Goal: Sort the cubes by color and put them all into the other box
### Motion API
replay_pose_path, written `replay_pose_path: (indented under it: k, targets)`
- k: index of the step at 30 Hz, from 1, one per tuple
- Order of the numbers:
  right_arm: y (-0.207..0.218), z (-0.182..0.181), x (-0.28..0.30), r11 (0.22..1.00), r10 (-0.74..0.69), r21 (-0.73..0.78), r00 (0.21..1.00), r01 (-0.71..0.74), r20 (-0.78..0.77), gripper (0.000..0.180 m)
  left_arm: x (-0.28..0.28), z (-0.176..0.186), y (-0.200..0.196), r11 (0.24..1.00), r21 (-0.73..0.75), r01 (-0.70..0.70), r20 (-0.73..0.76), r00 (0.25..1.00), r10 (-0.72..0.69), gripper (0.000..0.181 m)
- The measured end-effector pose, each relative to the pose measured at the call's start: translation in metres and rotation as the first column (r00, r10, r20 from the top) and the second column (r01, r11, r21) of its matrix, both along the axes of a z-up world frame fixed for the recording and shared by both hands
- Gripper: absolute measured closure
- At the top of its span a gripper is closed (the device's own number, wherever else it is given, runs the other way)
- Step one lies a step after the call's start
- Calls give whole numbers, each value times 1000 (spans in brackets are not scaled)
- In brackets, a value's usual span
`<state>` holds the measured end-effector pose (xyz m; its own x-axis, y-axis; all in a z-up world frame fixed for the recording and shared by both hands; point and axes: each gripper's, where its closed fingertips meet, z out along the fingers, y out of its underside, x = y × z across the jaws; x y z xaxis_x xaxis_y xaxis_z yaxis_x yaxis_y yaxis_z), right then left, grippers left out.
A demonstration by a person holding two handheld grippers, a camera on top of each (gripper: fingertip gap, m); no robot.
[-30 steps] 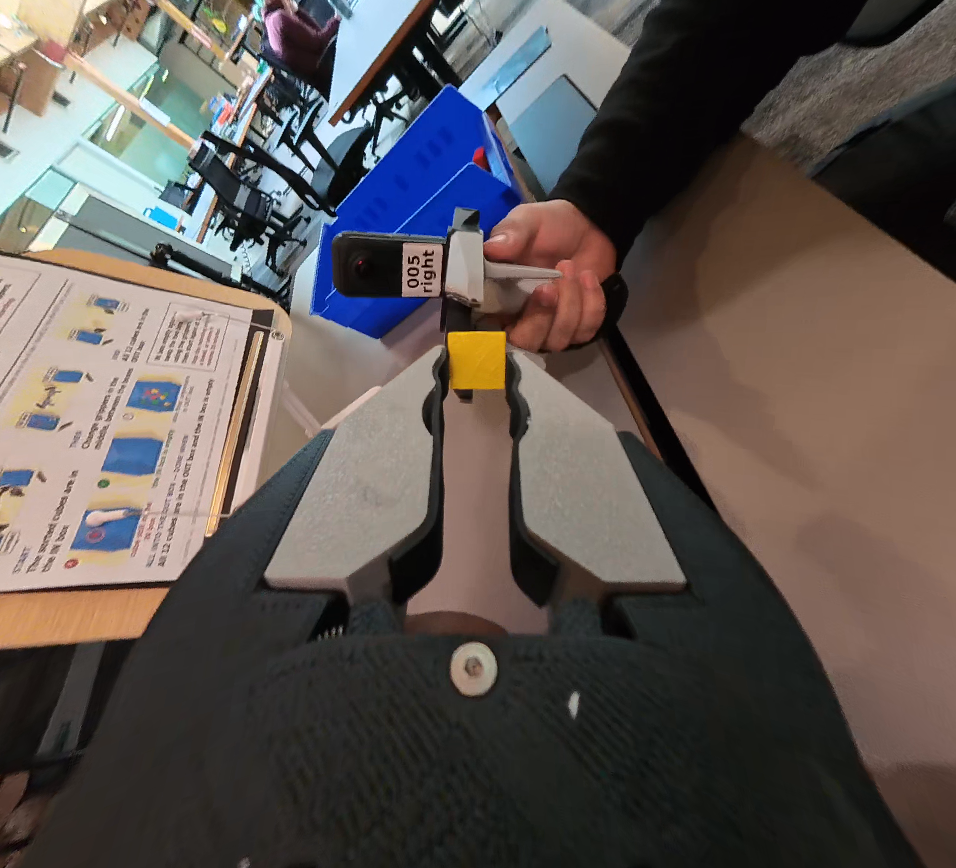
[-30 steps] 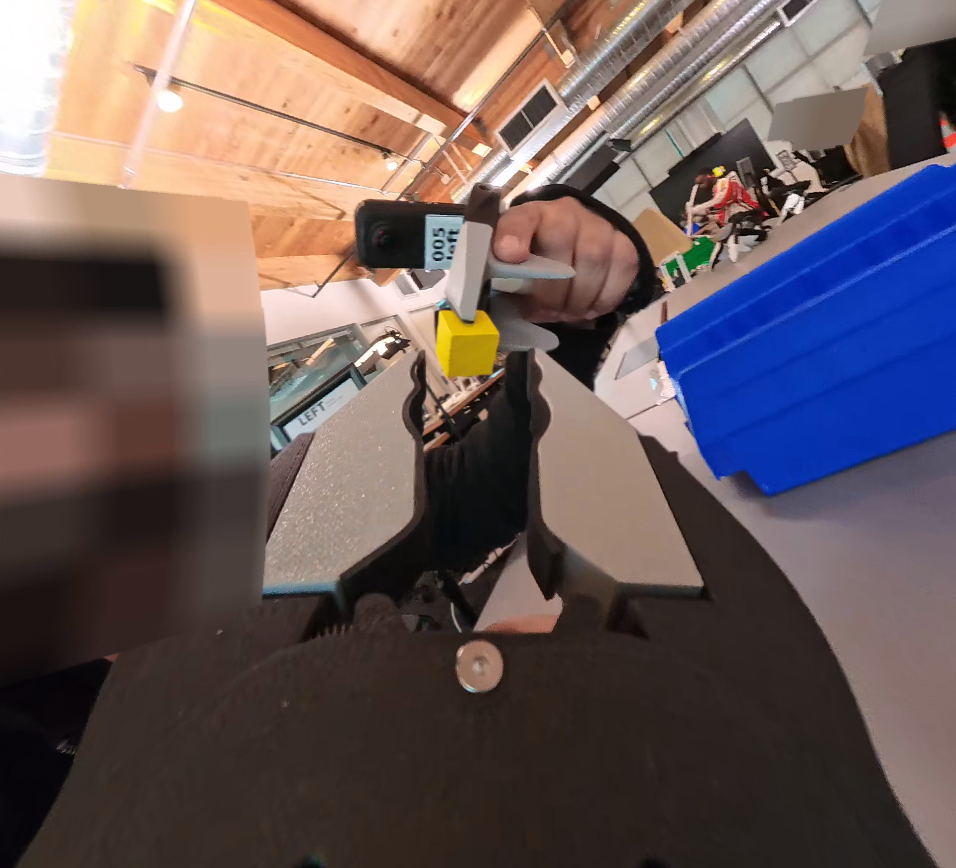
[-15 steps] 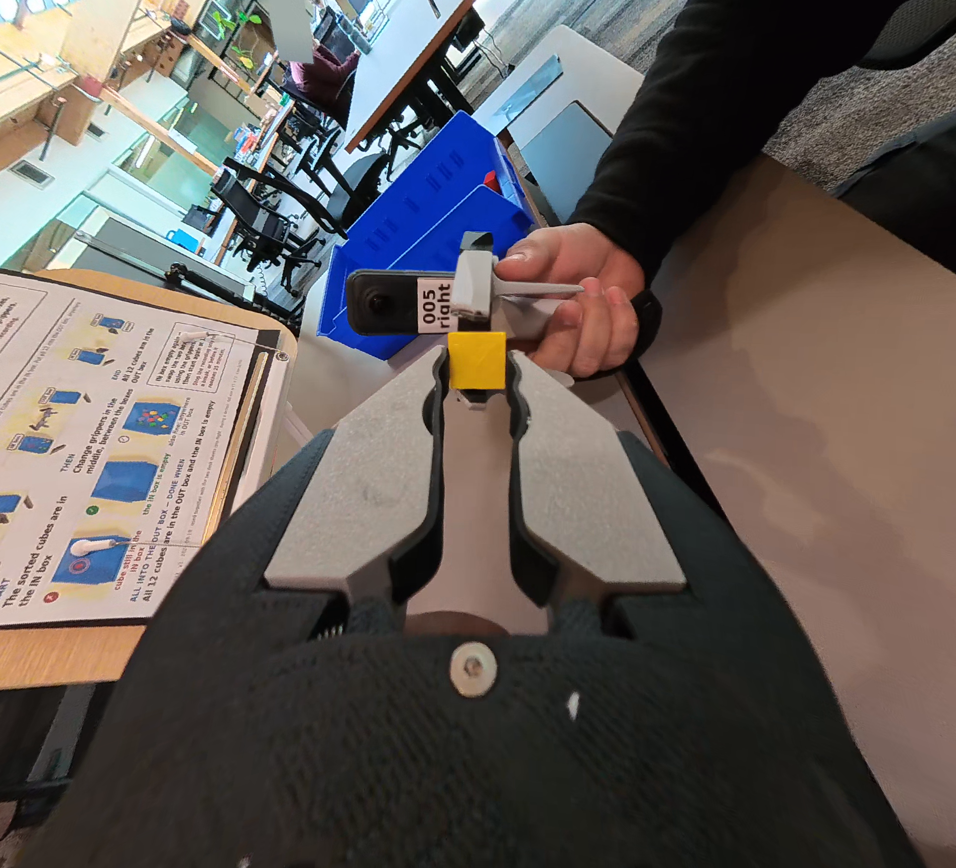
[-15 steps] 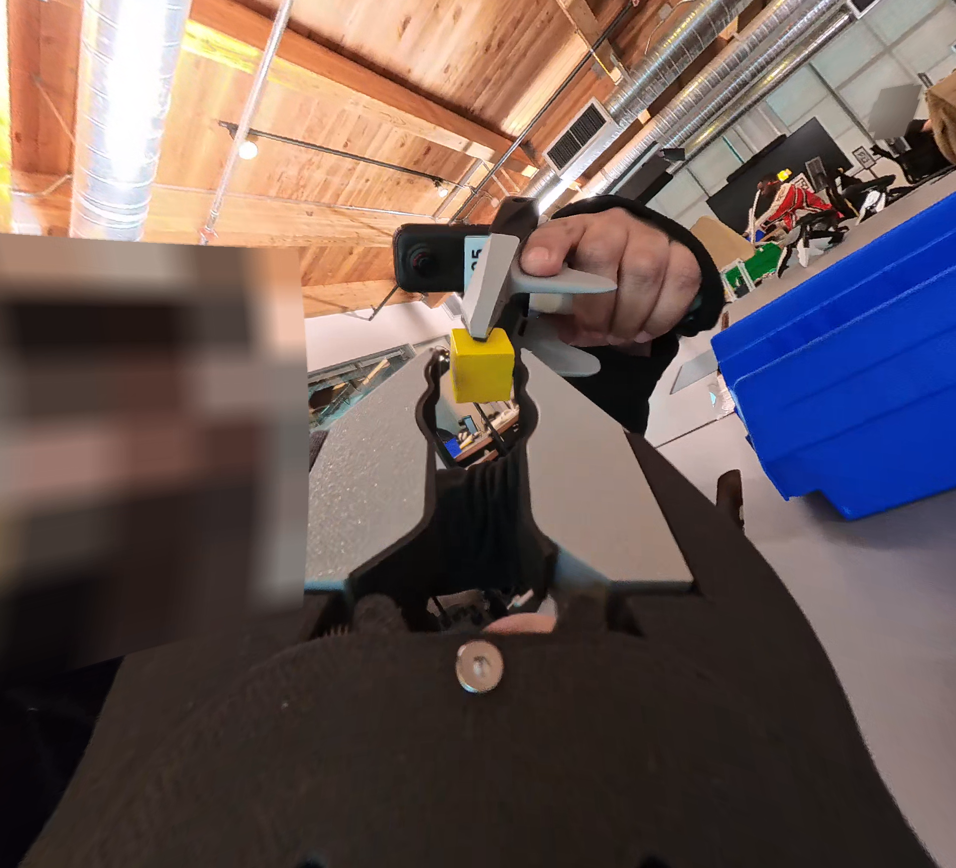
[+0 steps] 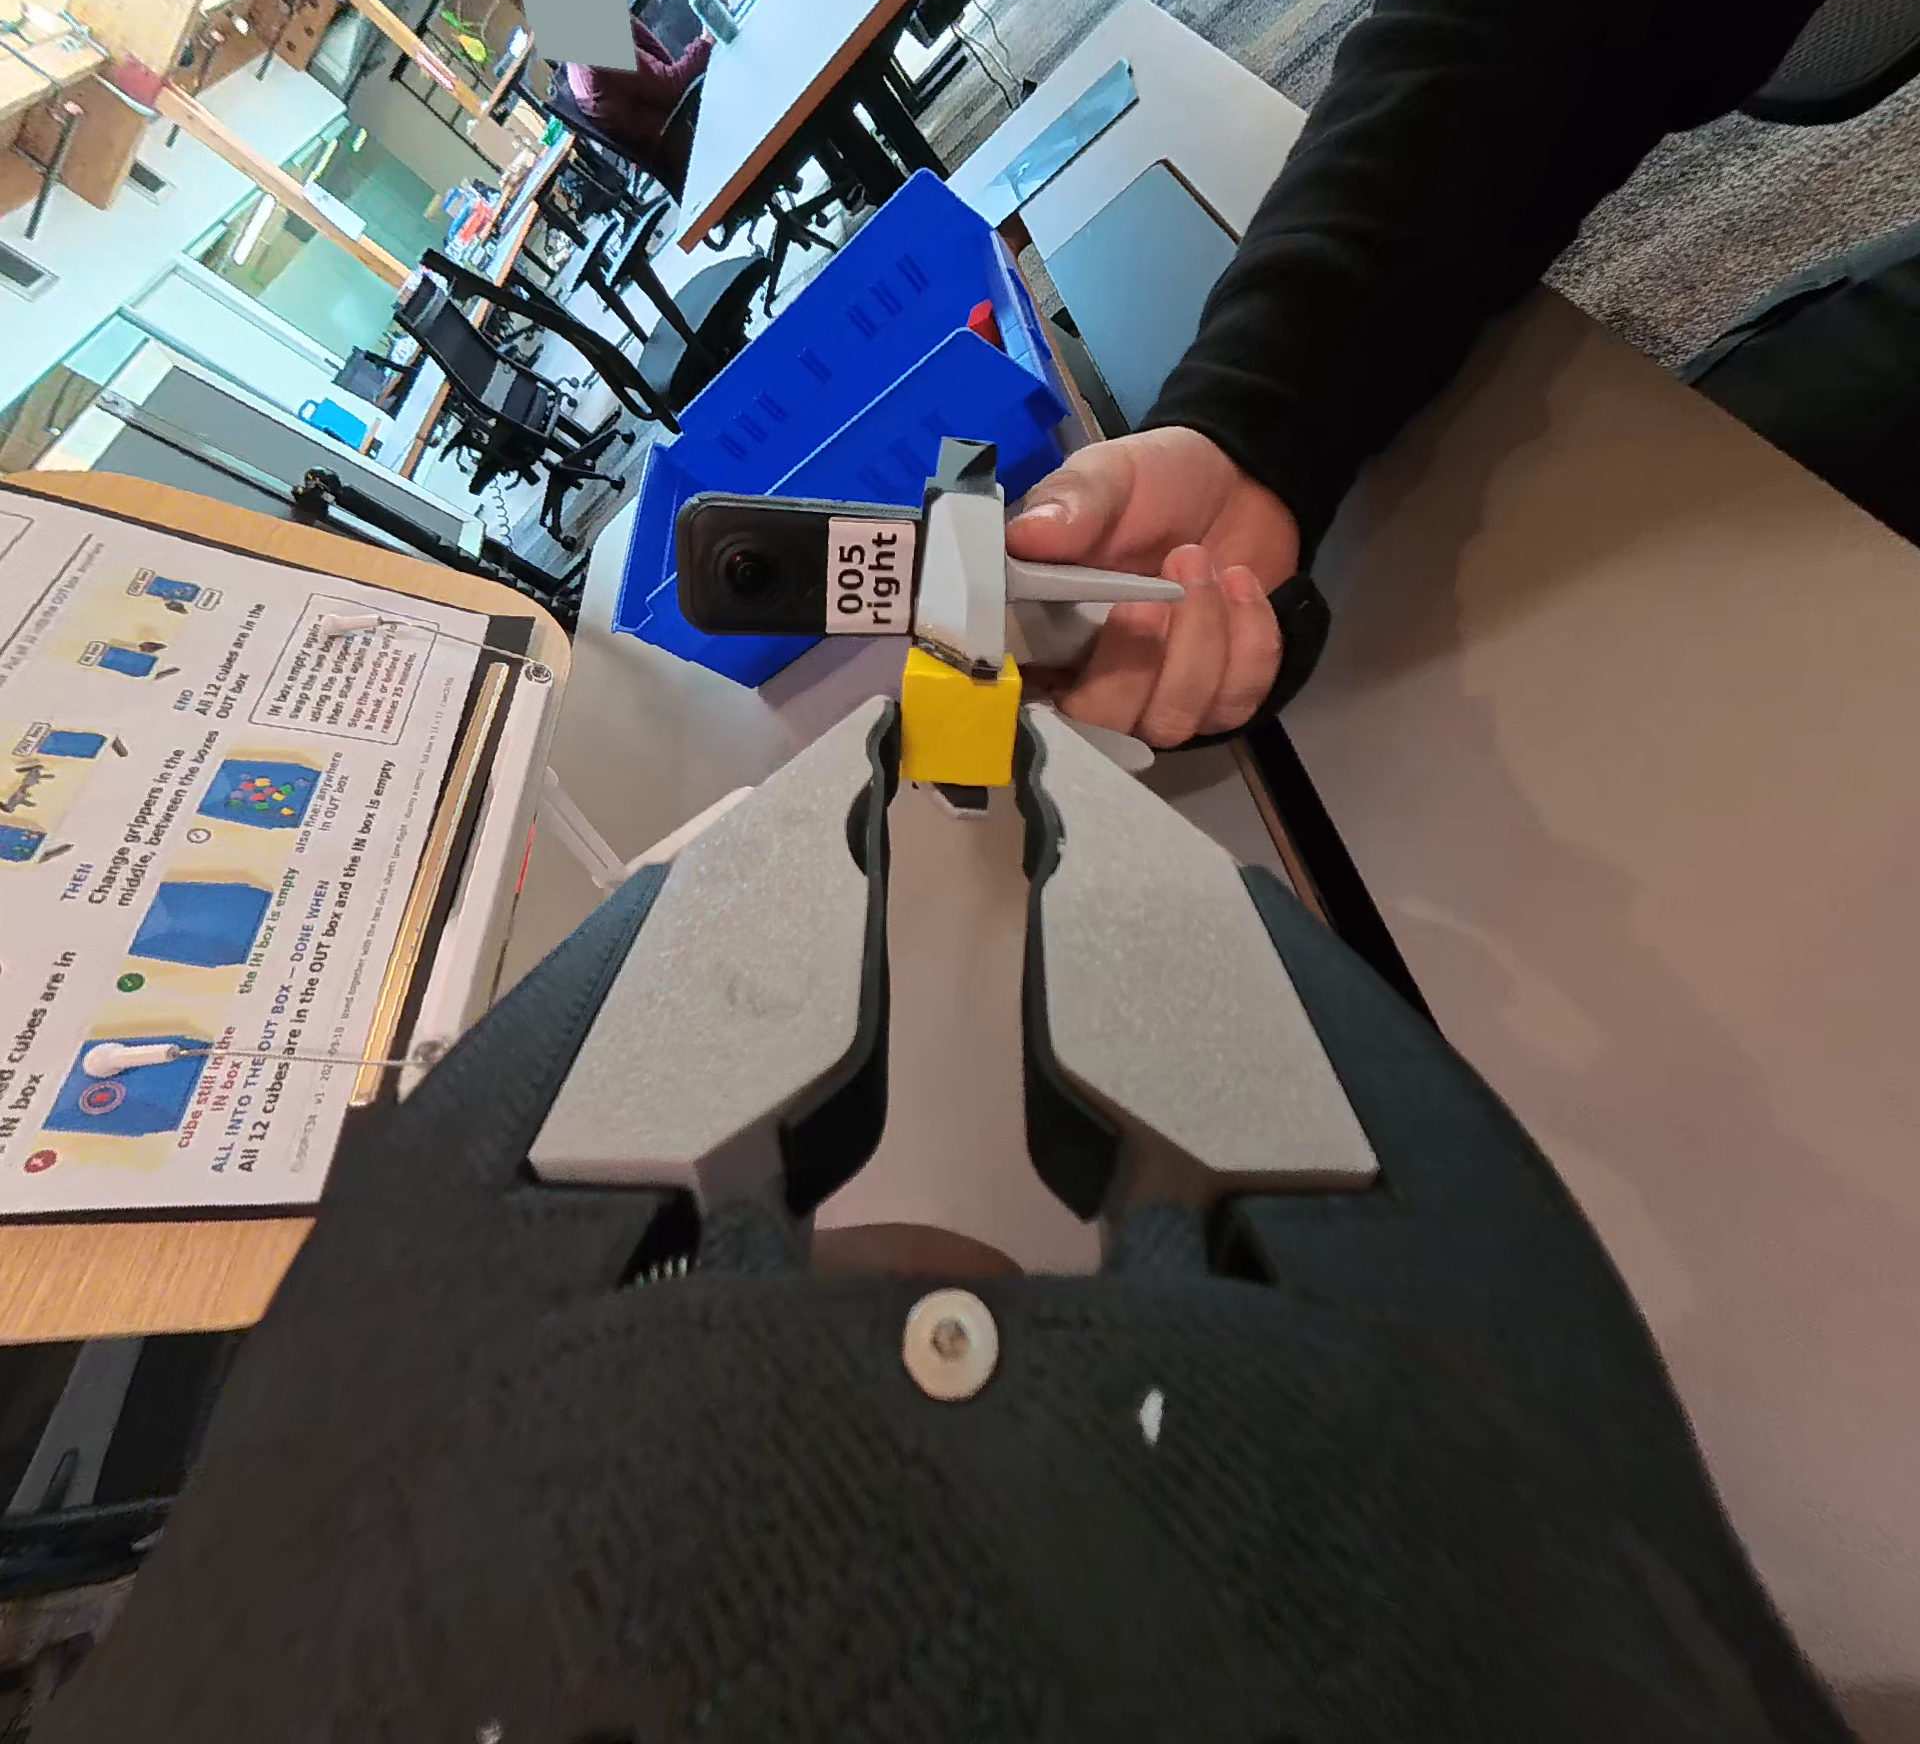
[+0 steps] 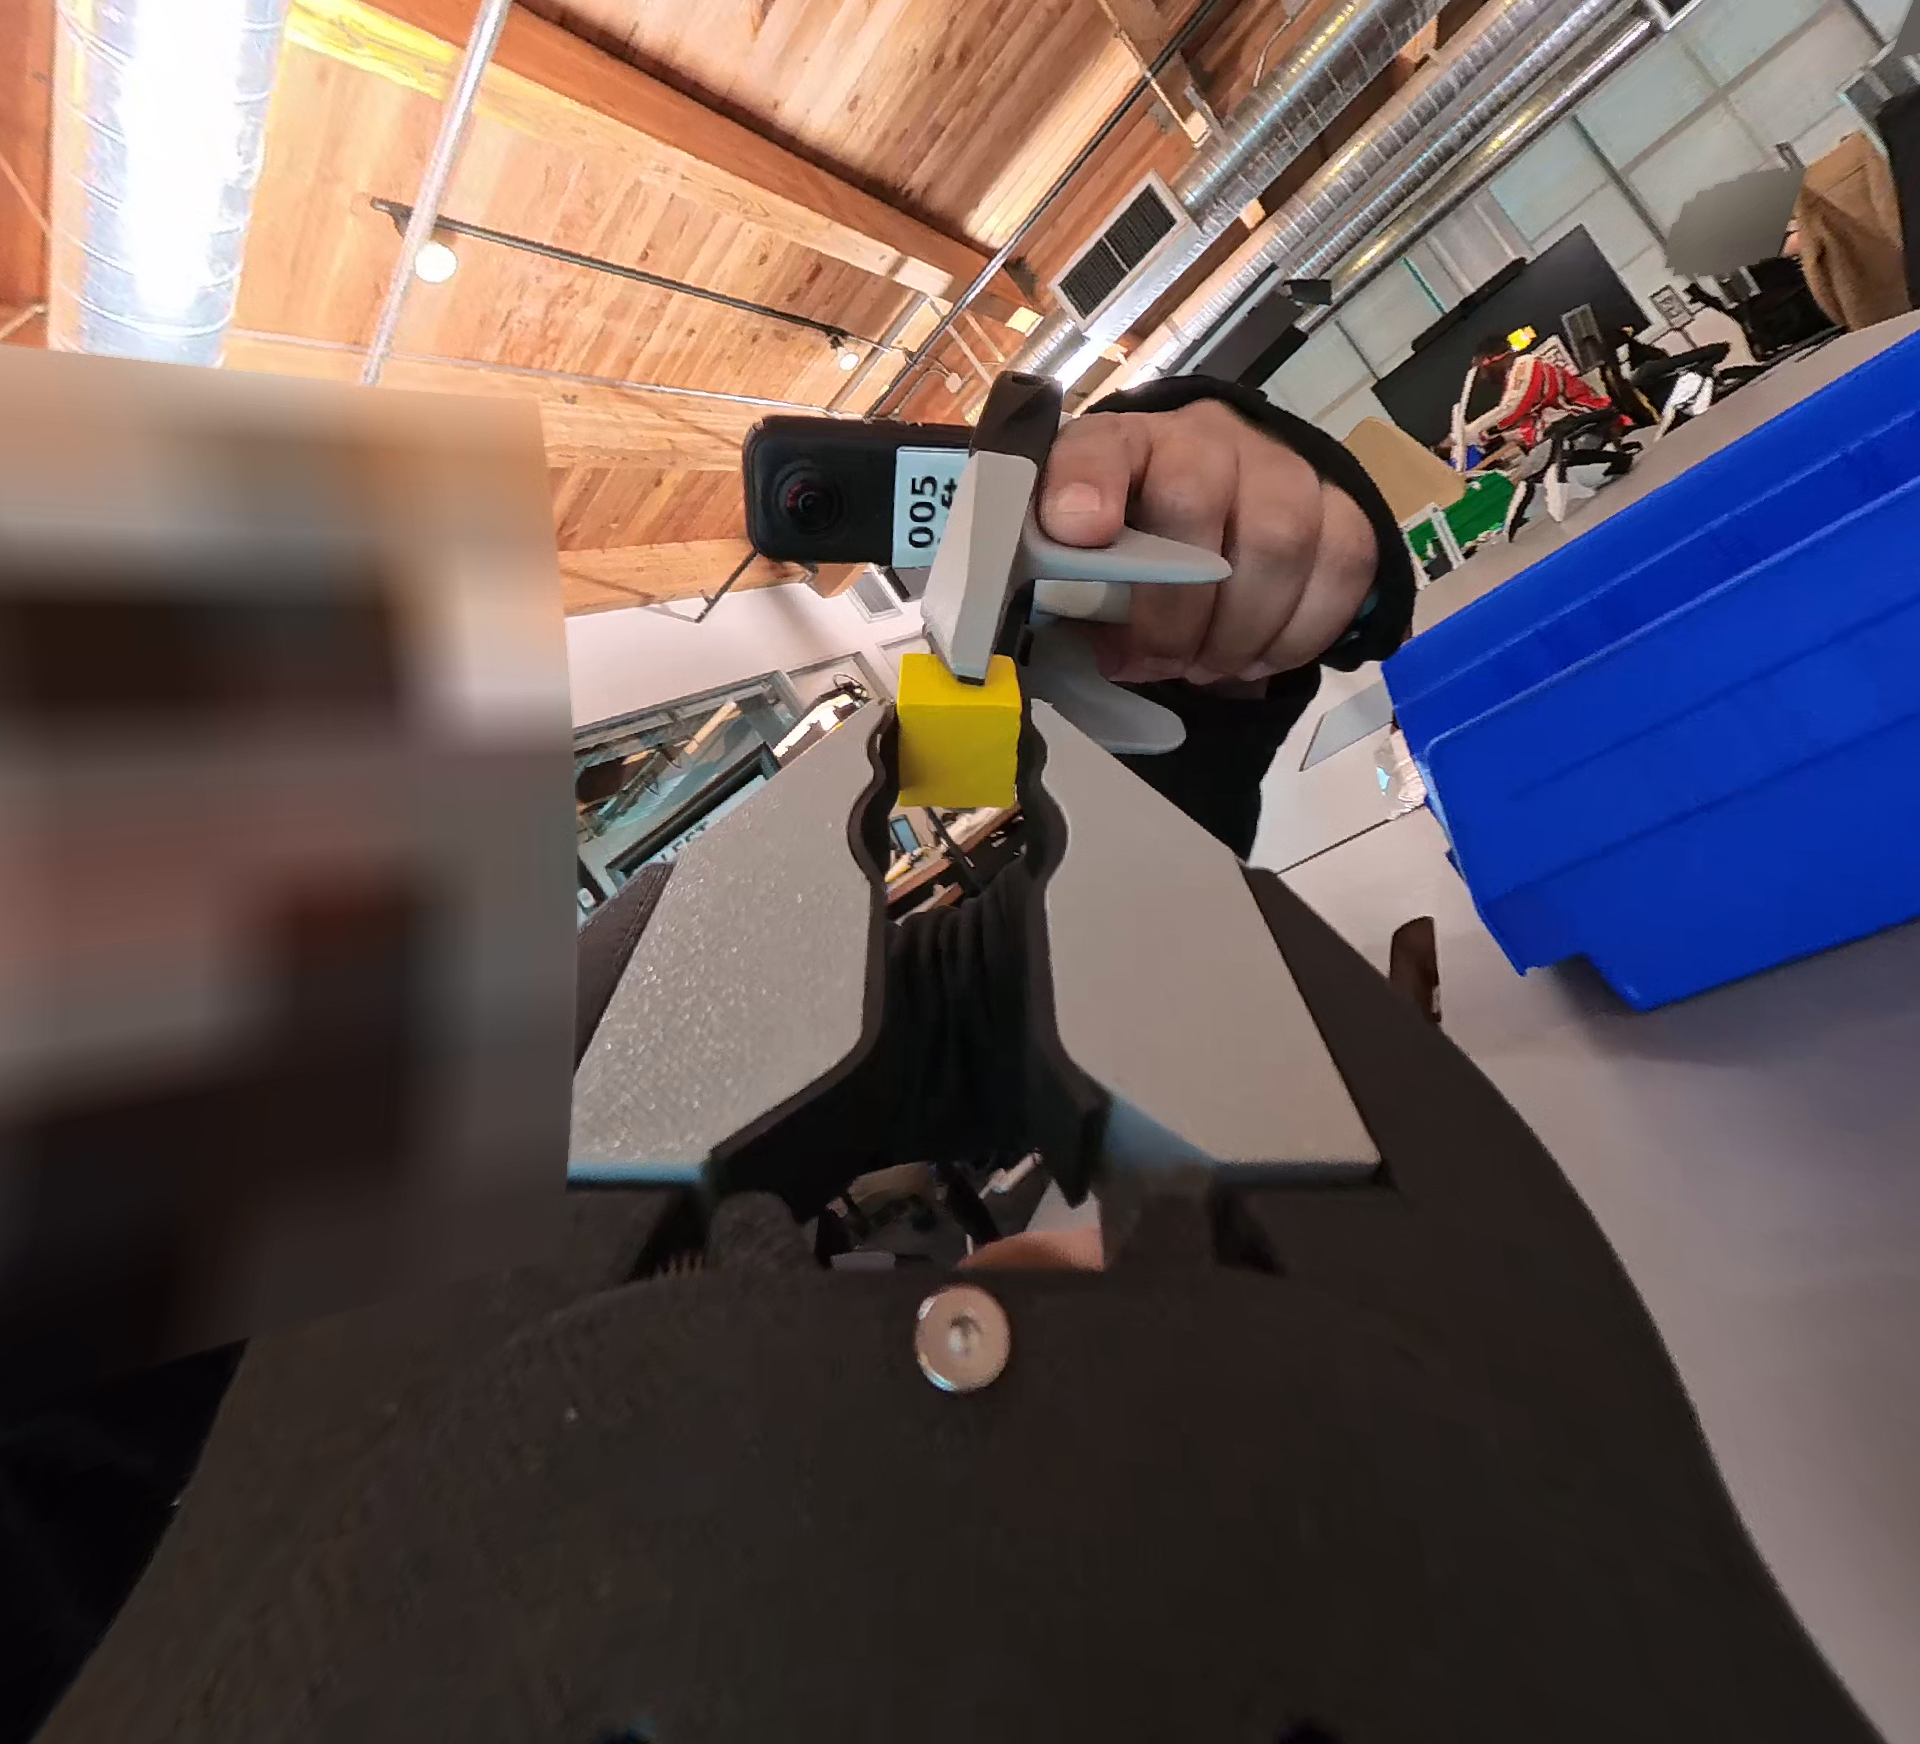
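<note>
A yellow cube (image 5: 956, 730) is held in the air between both grippers, which face each other. My left gripper (image 5: 956, 744) is shut on its left and right sides. My right gripper (image 6: 958, 759) is closed on the same cube (image 6: 951, 744), its fingers touching both sides. In the left wrist view the right gripper's fingers (image 5: 966, 655) lie above and below the cube. Two blue boxes (image 5: 831, 458) stand nested side by side behind it, with a red cube (image 5: 982, 314) showing in the farther one. A blue box (image 6: 1714, 707) also shows in the right wrist view.
A printed instruction sheet (image 5: 208, 863) lies on a wooden board at the left. The tan table top (image 5: 1558, 863) stretches to the right, under a black-sleeved arm (image 5: 1455, 188). Office chairs and desks stand farther back.
My right gripper has moved in onto the yellow cube and its fingers have narrowed around it. My left gripper has kept its grip on the cube throughout.
</note>
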<state>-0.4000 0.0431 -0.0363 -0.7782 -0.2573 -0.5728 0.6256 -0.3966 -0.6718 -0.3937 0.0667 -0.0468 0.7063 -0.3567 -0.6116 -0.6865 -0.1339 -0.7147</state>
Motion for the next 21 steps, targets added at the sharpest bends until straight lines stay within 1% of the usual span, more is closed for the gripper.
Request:
replay_pose_path:
  k: [1,4,6,9,10,12,14,16,17,21]
  targets:
    - [0,-1,0,1000,-9,8,1000,9,-3,161,-1,-1,0,1000,-9,-9,10,1000,9,161]
    - [1,-2,1,999,-34,33,999,34,-21,161,-4,0,-3,999,-23,-30,36,999,31,160]
    - [3,0,0,998,-53,37,998,54,-26,161,-5,1,-7,999,-26,-37,47,998,39,151]
    - [6,-3,-6,991,-104,82,994,107,-38,161,-13,-2,-15,994,-72,-83,24,996,85,145]
    - [7,-5,-8,984,-133,114,990,139,-56,161,-18,-4,-17,990,-86,-111,8,994,112,145]
    - [8,-9,-13,958,-197,188,974,215,-110,161,-38,-11,-22,967,-129,-221,-61,975,214,148]
    - [9,-12,-17,917,-254,264,949,298,-188,161,-66,-21,-29,906,-189,-379,-142,923,357,157]
    - [12,-14,-20,861,-302,331,912,385,-276,161,-97,-36,-39,786,-257,-562,-225,826,516,154]
    - [15,-15,-22,822,-328,366,887,437,-325,161,-105,-44,-43,735,-291,-613,-237,790,565,148]
    - [32,-9,-31,650,-416,424,762,631,-497,161,-111,-80,-31,591,-382,-711,-236,693,681,145]
